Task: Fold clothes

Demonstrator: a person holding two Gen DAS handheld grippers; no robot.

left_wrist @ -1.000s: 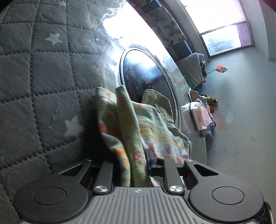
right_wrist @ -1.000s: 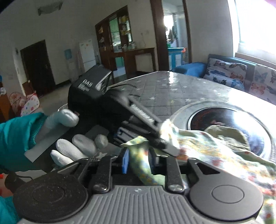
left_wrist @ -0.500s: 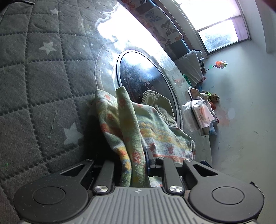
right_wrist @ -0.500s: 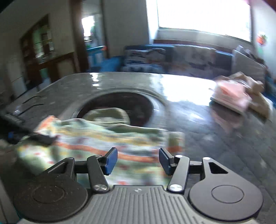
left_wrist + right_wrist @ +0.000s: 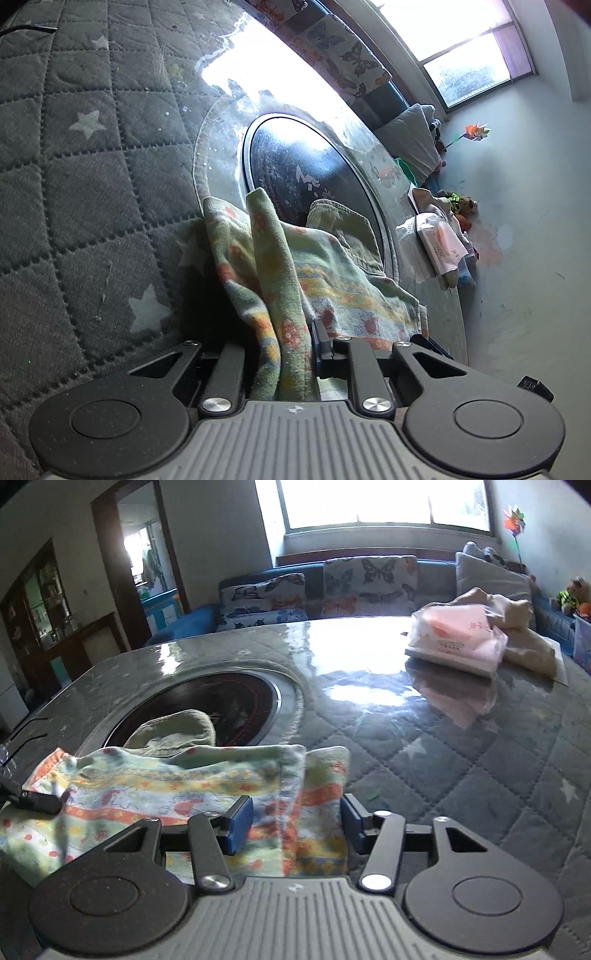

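A towel-like cloth (image 5: 266, 258) with orange, yellow and green print lies partly folded on the quilted table (image 5: 74, 184). My left gripper (image 5: 288, 343) is shut on a bunched fold at one end, lifting it a little. In the right wrist view the cloth (image 5: 184, 786) stretches leftward to the left gripper's dark fingertip (image 5: 33, 799). My right gripper (image 5: 295, 821) is at the cloth's other end. Its jaws are closing with the doubled corner between the blue pads (image 5: 240, 823), which stand apart from the fabric. An olive garment (image 5: 173, 731) lies behind the cloth.
A round black hob (image 5: 229, 701) is set into the table under a glossy clear sheet, partly beneath the clothes. A pink packet (image 5: 458, 638) and a beige cloth (image 5: 524, 627) lie at the far right. A sofa with butterfly cushions (image 5: 369, 576) stands beyond the table.
My right gripper let go of the cloth beside the left gripper, swung along to the cloth's far end and opened around that corner. The left gripper kept its hold and hardly moved.
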